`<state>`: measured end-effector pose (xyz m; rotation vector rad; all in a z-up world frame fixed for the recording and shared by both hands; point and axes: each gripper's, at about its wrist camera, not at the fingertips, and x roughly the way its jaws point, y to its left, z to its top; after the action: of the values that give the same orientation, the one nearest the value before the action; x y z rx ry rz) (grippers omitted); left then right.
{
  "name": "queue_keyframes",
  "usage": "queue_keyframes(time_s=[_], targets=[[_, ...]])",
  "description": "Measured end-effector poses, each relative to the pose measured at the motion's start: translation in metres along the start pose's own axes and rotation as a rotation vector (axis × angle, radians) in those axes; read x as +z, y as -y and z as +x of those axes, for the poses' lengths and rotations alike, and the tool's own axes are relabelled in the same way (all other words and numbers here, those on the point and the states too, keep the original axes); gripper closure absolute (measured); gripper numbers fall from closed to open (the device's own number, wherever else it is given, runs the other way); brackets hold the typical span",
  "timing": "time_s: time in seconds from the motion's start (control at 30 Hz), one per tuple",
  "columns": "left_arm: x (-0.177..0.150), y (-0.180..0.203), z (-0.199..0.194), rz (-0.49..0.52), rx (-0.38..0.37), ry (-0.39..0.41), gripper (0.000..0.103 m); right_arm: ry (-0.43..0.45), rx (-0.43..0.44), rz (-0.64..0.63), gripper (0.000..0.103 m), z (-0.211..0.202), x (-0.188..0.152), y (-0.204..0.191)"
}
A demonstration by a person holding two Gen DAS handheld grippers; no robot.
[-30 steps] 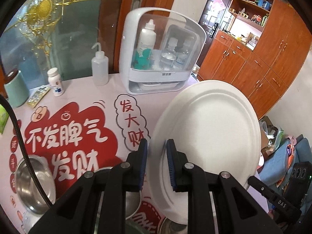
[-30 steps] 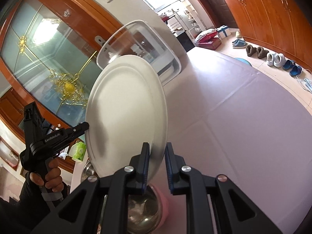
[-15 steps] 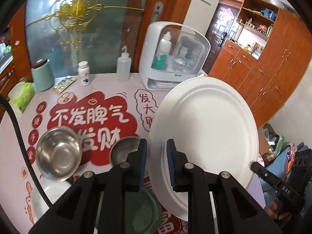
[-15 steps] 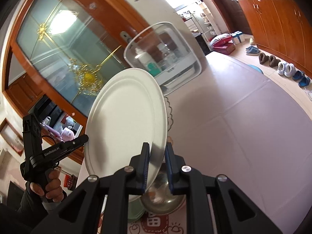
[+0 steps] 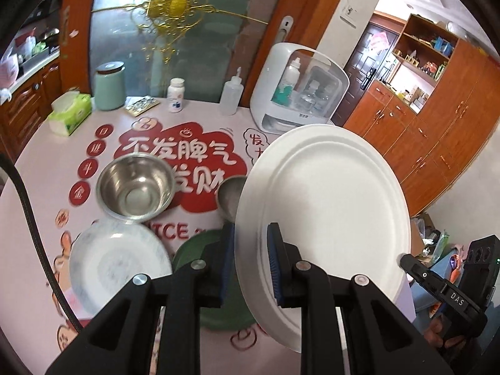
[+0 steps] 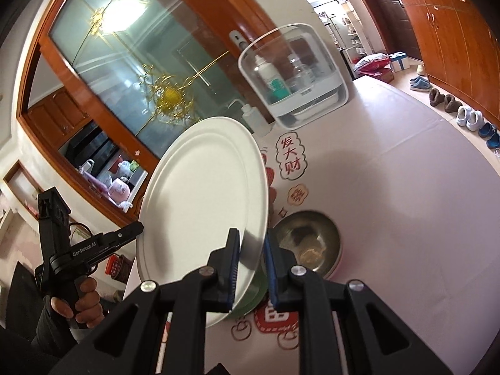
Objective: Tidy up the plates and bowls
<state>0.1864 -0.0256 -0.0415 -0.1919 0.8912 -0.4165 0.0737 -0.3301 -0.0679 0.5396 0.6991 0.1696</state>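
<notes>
A: Where is the white plate (image 5: 328,200)?

B: Up in the air, tilted steeply on edge, above the near side of the table (image 5: 40,168). Touching nothing on it.

A: Held how?

B: By the rim, at two opposite sides. Left gripper (image 5: 250,231) pinched narrow on one edge, a blue pad on each face of the rim. Right gripper (image 6: 251,237) clamped just as narrow on the other edge.

A: Any hands showing?

B: Only one plainly: the left hand (image 6: 78,306), wrapped round its black handle in the right wrist view.

A: And below the plate?

B: A green plate (image 5: 200,250) lying flat, partly hidden by the gripper fingers. Just beside it, a marbled plate (image 5: 118,259), also flat. Beyond that, a steel bowl (image 5: 136,186), upright; touching the marbled plate or not, cannot tell. A second steel bowl (image 5: 231,193), half hidden behind the raised plate.

A: Farther back?

B: Along the far side, a white storage box (image 5: 300,90) with bottles inside, then a squeeze bottle (image 5: 229,95), a pill bottle (image 5: 176,95), a mint canister (image 5: 109,86) and a tissue pack (image 5: 72,112).
</notes>
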Motion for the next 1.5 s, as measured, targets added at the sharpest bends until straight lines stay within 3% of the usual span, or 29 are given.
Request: queue_keyframes(time_s=[0.37,0.77,1.13,1.5], targets=[[-0.051,-0.047,-0.061,-0.006,-0.013,-0.019,0.085,-0.013,-0.016,0.012,0.087,-0.023,-0.067,-0.048],[-0.106,-0.085,-0.099,-0.014,-0.020,-0.064,0.085,-0.030,-0.051,0.031,0.087,-0.038,-0.122,-0.079],[-0.160,-0.112,-0.099,-0.060,-0.011,-0.131,0.085,-0.111,-0.112,0.017,0.087,-0.036,-0.164,-0.090],[-0.202,-0.117,-0.081,-0.065,0.049,-0.255,0.085,-0.225,-0.198,0.033,0.087,-0.026,-0.193,-0.081]])
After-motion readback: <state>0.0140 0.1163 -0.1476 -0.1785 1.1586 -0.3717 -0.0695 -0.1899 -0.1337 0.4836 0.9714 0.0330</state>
